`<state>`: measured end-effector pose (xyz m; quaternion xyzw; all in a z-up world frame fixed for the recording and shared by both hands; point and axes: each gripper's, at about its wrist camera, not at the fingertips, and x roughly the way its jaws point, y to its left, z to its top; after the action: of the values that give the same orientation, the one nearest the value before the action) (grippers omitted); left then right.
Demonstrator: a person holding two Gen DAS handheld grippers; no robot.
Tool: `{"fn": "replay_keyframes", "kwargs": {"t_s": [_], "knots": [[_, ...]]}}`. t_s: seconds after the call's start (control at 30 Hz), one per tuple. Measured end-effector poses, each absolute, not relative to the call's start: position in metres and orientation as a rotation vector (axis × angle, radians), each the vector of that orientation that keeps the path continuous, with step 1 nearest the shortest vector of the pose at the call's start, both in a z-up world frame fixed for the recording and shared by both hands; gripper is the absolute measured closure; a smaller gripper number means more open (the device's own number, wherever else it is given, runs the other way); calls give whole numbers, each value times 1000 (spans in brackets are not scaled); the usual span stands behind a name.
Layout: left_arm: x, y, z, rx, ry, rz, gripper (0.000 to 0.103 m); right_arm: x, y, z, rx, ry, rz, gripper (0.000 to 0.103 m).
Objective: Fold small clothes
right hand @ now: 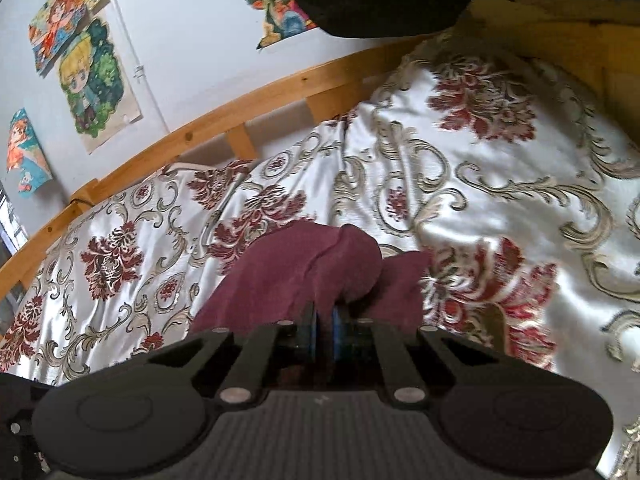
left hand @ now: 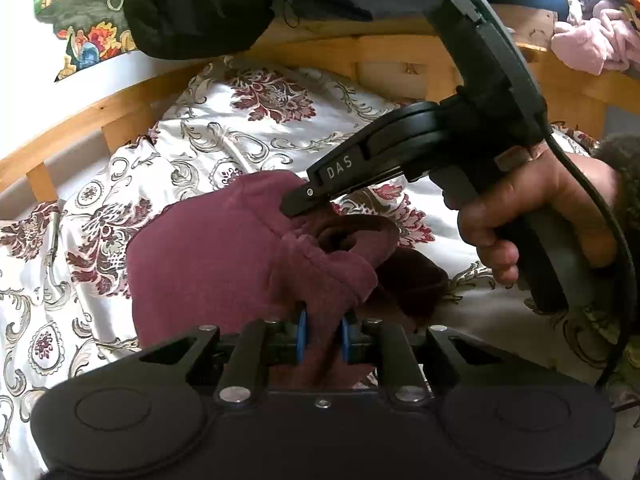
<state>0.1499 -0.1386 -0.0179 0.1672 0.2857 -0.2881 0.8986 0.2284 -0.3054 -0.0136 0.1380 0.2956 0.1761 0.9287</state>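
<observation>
A maroon garment (left hand: 224, 248) is held above the floral bedspread (left hand: 224, 128), near the wooden bed rail (left hand: 80, 120); both left gripper (left hand: 324, 334) and right gripper (right hand: 324, 328) fingers are clamped on its fabric.

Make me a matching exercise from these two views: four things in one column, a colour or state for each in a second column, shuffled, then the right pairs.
Things:
1. maroon garment
2. bedspread
3. bed rail
4. left gripper

Colour or state:
A. light wood
B. white with dark red flowers and scrolls
C. shut on cloth
D. bunched up, lying on the bed

Pairs: 1-D, 2-B, 3-A, 4-C

The right gripper pinches the same garment from the other side.
</observation>
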Motion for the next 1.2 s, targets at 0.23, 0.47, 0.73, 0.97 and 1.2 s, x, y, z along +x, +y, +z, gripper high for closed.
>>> {"fn": "replay_keyframes", "kwargs": {"t_s": [0.23,0.47,0.73,0.97,1.2], "knots": [[147,-143,-21,340,606,-593,86,225,-313,-18,314,600,347,95],[148,-150,-21,331,608,-587,86,224,-323,-21,335,595,328,95],[147,-154,-27,321,621,-583,85,223,-331,-33,346,636,294,95],[147,-155,-34,294,626,-586,80,226,-334,-42,366,665,273,93],[152,-132,-22,96,657,-635,51,220,-338,-40,380,674,252,68]]}}
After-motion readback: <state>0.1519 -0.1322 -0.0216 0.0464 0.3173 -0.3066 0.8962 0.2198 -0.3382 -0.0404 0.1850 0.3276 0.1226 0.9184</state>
